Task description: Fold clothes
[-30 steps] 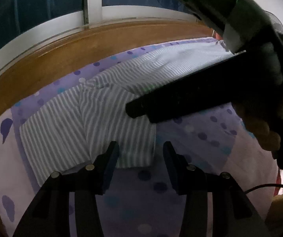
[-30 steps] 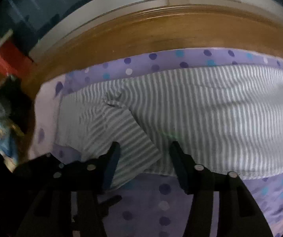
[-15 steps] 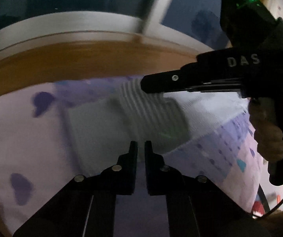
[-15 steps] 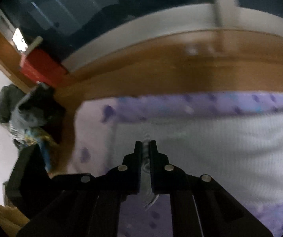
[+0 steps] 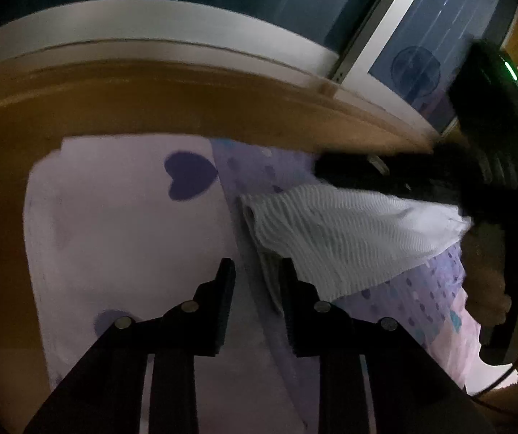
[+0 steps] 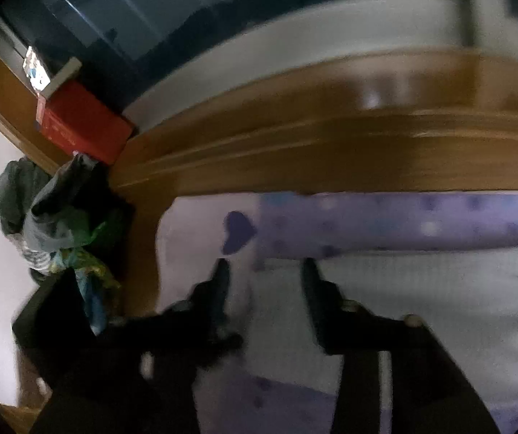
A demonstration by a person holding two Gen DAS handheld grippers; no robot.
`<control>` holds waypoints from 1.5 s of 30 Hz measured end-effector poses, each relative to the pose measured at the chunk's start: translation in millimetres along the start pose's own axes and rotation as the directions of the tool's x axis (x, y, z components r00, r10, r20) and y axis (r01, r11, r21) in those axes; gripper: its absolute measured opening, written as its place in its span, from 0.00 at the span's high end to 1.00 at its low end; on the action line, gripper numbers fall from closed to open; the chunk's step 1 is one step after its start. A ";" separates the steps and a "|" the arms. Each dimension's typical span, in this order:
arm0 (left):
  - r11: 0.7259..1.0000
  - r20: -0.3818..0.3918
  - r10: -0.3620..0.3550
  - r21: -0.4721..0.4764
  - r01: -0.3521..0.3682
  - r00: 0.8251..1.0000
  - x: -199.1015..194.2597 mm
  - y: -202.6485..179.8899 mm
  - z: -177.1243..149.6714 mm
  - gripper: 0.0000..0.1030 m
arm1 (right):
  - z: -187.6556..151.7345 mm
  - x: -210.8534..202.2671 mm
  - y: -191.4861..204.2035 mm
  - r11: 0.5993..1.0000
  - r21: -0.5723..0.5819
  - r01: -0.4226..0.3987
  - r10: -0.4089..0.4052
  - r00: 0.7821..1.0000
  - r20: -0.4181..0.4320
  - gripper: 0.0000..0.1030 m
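Both fisheye views are dim and bowed at their black rims, the right-wrist one heavily motion-smeared, with dark night glass in the white-framed window [image 5: 222, 7] and a small green indicator light [image 5: 510, 69] glowing.

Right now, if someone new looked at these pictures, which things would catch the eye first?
The pale striped garment lies on a lilac sheet printed with dark hearts, right of the open left tongs. Beyond it runs a wooden bed frame under a dark window. In the right wrist view, a red box sits at far left.
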State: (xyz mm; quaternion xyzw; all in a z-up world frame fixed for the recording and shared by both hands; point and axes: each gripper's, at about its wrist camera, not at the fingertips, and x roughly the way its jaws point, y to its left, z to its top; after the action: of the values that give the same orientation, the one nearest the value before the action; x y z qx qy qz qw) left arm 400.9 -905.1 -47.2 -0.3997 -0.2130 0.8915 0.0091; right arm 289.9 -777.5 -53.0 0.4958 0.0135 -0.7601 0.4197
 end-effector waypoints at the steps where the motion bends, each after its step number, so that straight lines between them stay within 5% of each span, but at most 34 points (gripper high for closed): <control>1: 1.000 0.001 -0.008 0.003 0.008 1.000 -0.2 1.1 3.3 0.73 | -7.9 -2.2 2.1 0.999 -0.025 0.022 -0.022 1.000 0.003 0.55; 13: 0.992 -0.064 -0.008 0.123 0.016 0.998 37.7 -7.5 28.3 0.69 | -83.9 16.3 41.0 0.924 -0.321 0.206 -0.209 0.978 0.025 0.57; 15: 0.992 -0.041 -0.023 0.126 0.028 0.999 34.0 -9.1 27.4 0.76 | -85.1 22.3 41.3 0.917 -0.325 0.233 -0.234 0.972 0.037 0.68; 17: 0.988 -0.017 -0.028 0.151 0.031 0.999 31.1 -13.8 29.4 0.97 | -82.1 21.7 38.2 0.927 -0.293 0.233 -0.230 0.972 0.045 0.89; 19: 0.987 0.010 -0.014 0.161 0.012 1.000 29.4 -15.3 33.9 0.97 | -78.0 20.1 35.6 0.939 -0.259 0.227 -0.221 0.974 0.054 0.91; 27: 0.989 -0.014 0.049 0.138 -0.046 0.999 47.3 -0.3 42.6 0.96 | -68.3 31.6 33.9 0.963 -0.196 0.186 -0.180 0.983 0.047 0.86; 32: 0.982 0.012 0.130 0.133 -0.131 0.991 29.3 4.5 34.3 0.96 | -70.2 -6.1 32.5 0.977 -0.183 0.111 -0.101 0.993 0.066 0.80; 34: 0.981 0.020 0.147 0.128 -0.148 0.989 19.5 8.3 31.6 0.96 | -70.2 -24.2 21.0 0.978 -0.148 0.145 -0.128 0.985 0.113 0.73; 35: 0.983 0.024 0.137 0.123 -0.139 0.990 14.7 8.6 31.7 0.96 | -69.5 -30.0 13.4 0.977 -0.128 0.168 -0.151 0.980 0.130 0.67; 41: 0.983 -0.010 -0.034 0.180 0.036 0.999 20.7 -27.6 41.5 0.79 | -66.1 -9.2 -19.6 0.957 -0.031 0.289 -0.284 0.952 0.112 0.67; 45: 0.989 -0.021 -0.001 0.147 0.004 1.000 22.8 -28.8 35.2 0.79 | -79.9 0.8 -5.7 0.947 -0.101 0.305 -0.295 0.950 0.101 0.67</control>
State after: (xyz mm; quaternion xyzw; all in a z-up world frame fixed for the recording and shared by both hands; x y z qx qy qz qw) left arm 355.8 -887.7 -31.4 -0.4070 -0.1472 0.9005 0.0416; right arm 345.4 -739.4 -96.5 0.4302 0.1147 -0.8335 0.3270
